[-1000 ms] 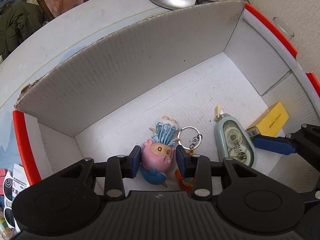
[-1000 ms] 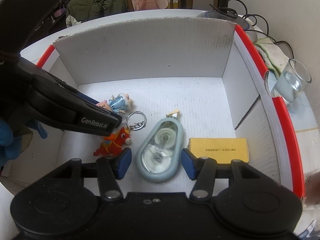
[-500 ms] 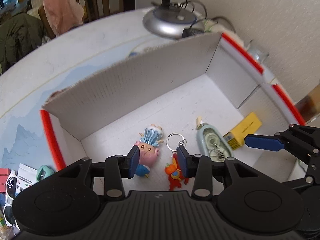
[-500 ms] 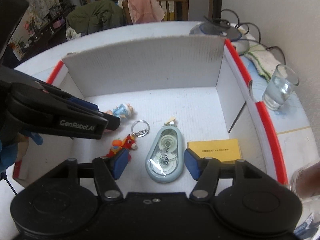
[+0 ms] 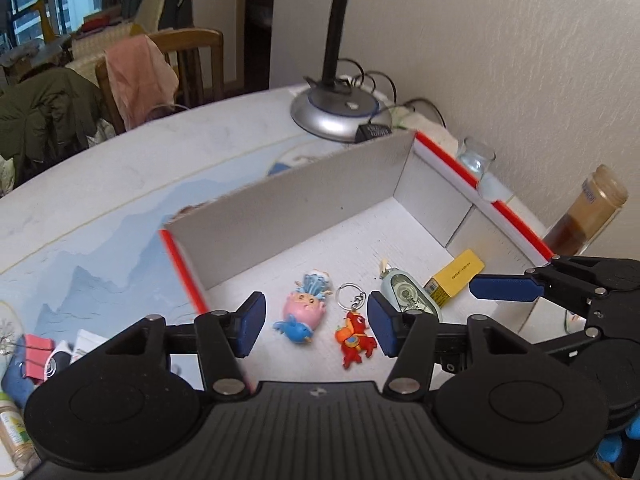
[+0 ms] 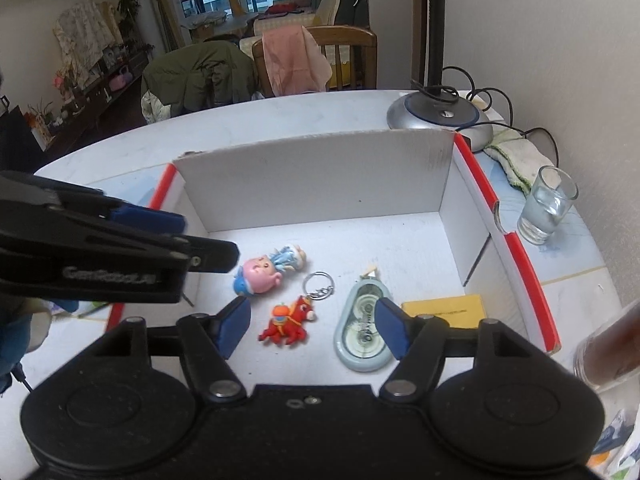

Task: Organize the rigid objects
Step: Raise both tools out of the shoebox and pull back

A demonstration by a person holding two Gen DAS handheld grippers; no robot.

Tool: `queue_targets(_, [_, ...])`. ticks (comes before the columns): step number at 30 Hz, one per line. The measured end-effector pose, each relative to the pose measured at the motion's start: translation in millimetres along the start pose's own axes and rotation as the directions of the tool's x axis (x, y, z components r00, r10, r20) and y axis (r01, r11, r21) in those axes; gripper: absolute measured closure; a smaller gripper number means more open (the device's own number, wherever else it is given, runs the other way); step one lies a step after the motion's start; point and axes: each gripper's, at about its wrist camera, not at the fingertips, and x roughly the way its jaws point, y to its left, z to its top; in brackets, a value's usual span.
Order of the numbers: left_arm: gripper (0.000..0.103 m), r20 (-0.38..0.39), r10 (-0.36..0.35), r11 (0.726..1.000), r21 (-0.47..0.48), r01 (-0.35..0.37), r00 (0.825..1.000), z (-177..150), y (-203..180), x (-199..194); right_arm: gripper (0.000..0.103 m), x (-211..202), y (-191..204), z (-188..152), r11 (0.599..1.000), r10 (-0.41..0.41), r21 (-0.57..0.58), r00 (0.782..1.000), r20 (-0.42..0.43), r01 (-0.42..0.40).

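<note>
tongs, 2, left gripper point(image 5: 316, 324) and right gripper point(image 6: 312, 326), both gape empty above 1 box point(image 6: 312, 172) holding 2 figurines.

White round table point(image 6: 280, 120) carried a red-edged cardboard box point(image 6: 312, 176), lamp base point(image 6: 440, 116), water glass point(image 6: 546, 206), folded cloth point(image 6: 516, 156), and a brown jar point(image 5: 588, 210) by the wall.

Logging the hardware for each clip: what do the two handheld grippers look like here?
Both are matte black plastic. The left gripper and right gripper each have two round discs on the body, silver pivot screws and blue finger pads. Grey "GenRobot.AI" lettering marks the left one's side. A blue glove shows behind.
</note>
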Motion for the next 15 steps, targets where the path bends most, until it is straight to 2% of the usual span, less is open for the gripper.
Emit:
queue_targets(8, [0.047,0.084,-0.001,1.0,-0.007,0.002,0.996,-19.5,16.8,-45.3,0.022,-17.8,22.1,-3.2,1.0,-0.012,0.016,0.999,0.051,0.011])
queue_targets(10, [0.039,0.104,-0.008,1.0,-0.012,0.009,0.995,-25.7,21.2,-56.6,0.021,-23.8,27.4,-3.9,1.0,-0.009,0.02,0.998,0.066,0.007])
queue_targets(15, [0.037,0.143,-0.018,1.0,-0.016,0.021,0.99,-40.9,29.7,-82.0,0.016,-38.7,39.5,-8.9,0.999,-0.013,0.037,0.994,0.109,0.009])
